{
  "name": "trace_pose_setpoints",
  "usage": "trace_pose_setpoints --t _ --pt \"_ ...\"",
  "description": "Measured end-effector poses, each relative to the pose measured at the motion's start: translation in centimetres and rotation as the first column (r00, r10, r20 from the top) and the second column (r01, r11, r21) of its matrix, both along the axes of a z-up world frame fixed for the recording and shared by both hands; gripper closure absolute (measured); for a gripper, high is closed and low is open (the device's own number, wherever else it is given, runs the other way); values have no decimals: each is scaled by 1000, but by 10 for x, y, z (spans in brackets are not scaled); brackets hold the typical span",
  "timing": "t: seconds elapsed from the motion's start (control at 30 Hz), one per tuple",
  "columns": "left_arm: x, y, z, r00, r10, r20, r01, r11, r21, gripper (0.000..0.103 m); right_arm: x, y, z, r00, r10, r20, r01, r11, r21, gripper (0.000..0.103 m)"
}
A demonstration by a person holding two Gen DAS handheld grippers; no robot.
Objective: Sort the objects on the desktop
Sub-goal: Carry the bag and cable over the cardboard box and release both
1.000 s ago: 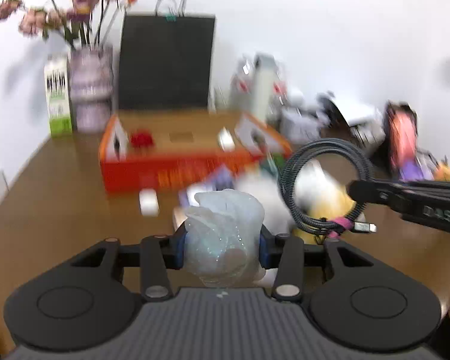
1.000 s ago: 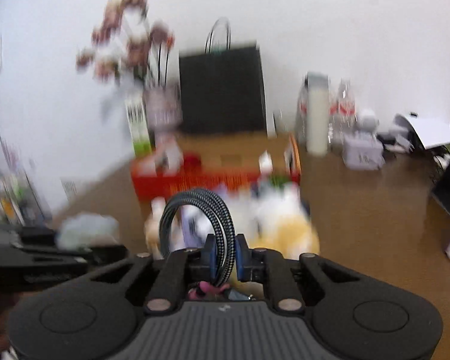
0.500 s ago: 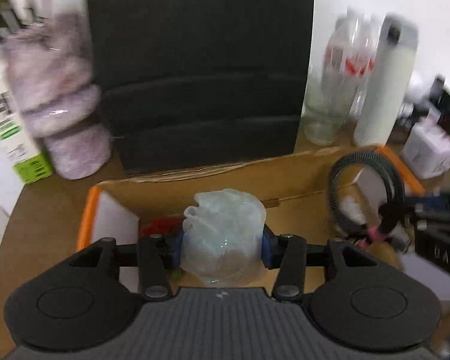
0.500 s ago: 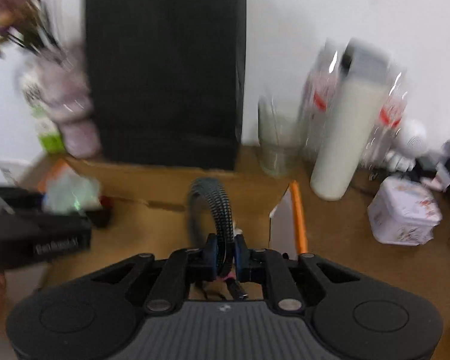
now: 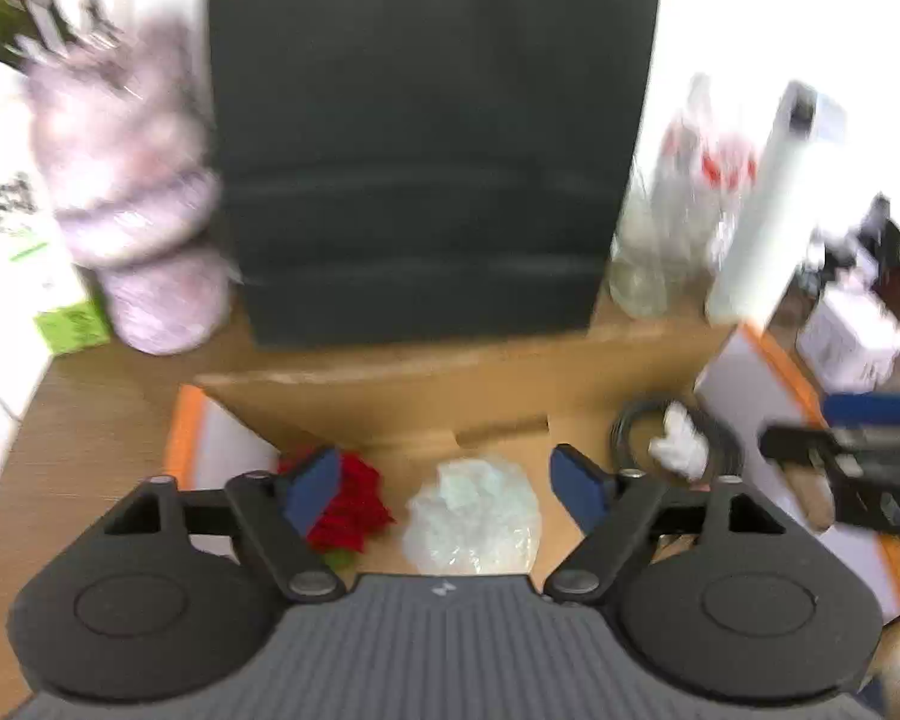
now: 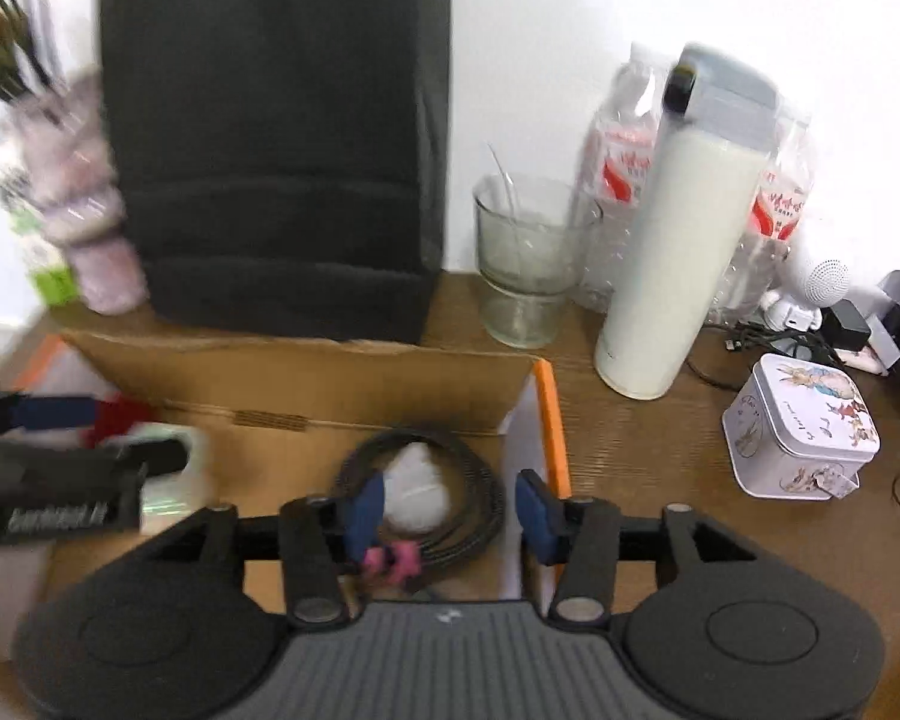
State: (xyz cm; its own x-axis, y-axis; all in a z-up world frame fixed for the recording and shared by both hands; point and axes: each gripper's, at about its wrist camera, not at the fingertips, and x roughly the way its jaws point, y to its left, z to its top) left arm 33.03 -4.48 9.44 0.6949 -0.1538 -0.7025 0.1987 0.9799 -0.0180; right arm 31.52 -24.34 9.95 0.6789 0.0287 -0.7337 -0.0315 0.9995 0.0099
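My left gripper [image 5: 450,489] is open above an orange-rimmed cardboard box [image 5: 390,402]. A crumpled clear plastic bag [image 5: 471,516] lies on the box floor between its jaws, free of them, next to a red flower [image 5: 351,504]. My right gripper [image 6: 450,510] is open over the box's right end [image 6: 549,420]. A coiled braided black cable [image 6: 468,480] with a pink tie lies below it, around a small white object [image 6: 417,489]. The cable also shows in the left wrist view [image 5: 630,426]. Each gripper shows in the other's view.
A black paper bag [image 6: 270,138] stands behind the box. A purple vase [image 5: 138,210] and a green carton [image 5: 69,324] are on the left. A glass [image 6: 528,258], a white tumbler [image 6: 672,240], water bottles [image 6: 618,162] and a decorated tin [image 6: 801,426] stand on the right.
Both grippers moved forward over the box and opened. The plastic bag dropped from the left gripper and the cable from the right gripper, both onto the box floor.
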Motion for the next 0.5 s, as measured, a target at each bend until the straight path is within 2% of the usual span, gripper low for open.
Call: trace_pose_setpoints --t 0.07,0.13,0.17,0.27,0.33,0.43,0.5 --pt "-19 6 16 999 29 22 -29 999 -27 16 -29 0 20 998 6 64 -10 999 53 39" --pt "-40 9 25 999 16 29 -14 999 -49 13 -59 -1 33 994 12 110 -25 993 113 33" --pt "-54 11 27 1000 12 24 -11 999 -48 10 -75 -1 38 991 18 130 -36 990 136 33" --pt "-91 15 31 998 54 -16 -54 998 -11 8 -120 5 44 985 33 171 -56 989 134 31" --pt "-123 22 39 998 57 26 -56 997 -48 8 -150 8 46 978 48 201 -72 991 112 28" --pt "-182 36 49 991 77 113 -64 992 -110 1 -196 15 49 963 57 263 -82 993 86 20" --pt "-219 42 50 984 86 153 -64 987 -146 1 -224 18 45 954 64 292 -95 991 92 19"
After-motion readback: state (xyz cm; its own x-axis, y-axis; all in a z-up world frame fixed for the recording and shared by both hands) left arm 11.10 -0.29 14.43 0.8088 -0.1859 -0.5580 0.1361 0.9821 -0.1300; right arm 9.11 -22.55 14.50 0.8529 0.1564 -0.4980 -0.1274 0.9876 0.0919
